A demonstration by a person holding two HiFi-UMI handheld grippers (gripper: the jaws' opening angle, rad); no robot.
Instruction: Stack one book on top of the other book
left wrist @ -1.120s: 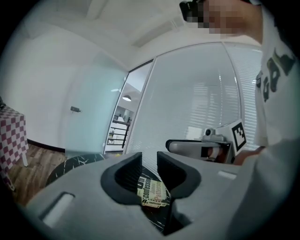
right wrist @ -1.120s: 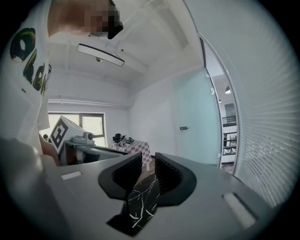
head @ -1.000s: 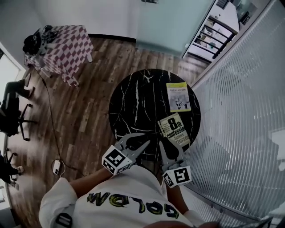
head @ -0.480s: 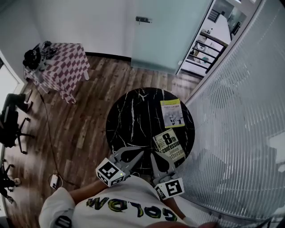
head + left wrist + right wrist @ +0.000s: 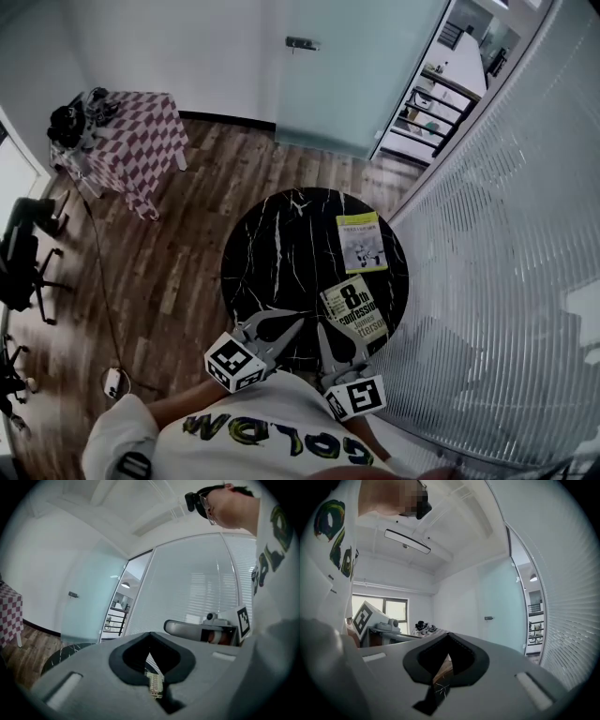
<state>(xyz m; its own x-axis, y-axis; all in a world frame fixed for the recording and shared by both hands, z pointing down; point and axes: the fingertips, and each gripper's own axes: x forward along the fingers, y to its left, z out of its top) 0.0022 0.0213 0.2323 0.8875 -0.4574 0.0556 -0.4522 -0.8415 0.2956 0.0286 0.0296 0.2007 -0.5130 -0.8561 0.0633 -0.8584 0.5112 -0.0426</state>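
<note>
1. We hold the left gripper and the right gripper side by side over the 6 o'clock edge of the round black marble table.
2. Both claws are closed, pads together, gripping nothing.
3. The white "8th Confession" book lies flat at the table's 4 o'clock, near the right gripper's tip.
4. The yellow-green book lies flat at 2 o'clock, apart from the white one; not stacked.
</note>
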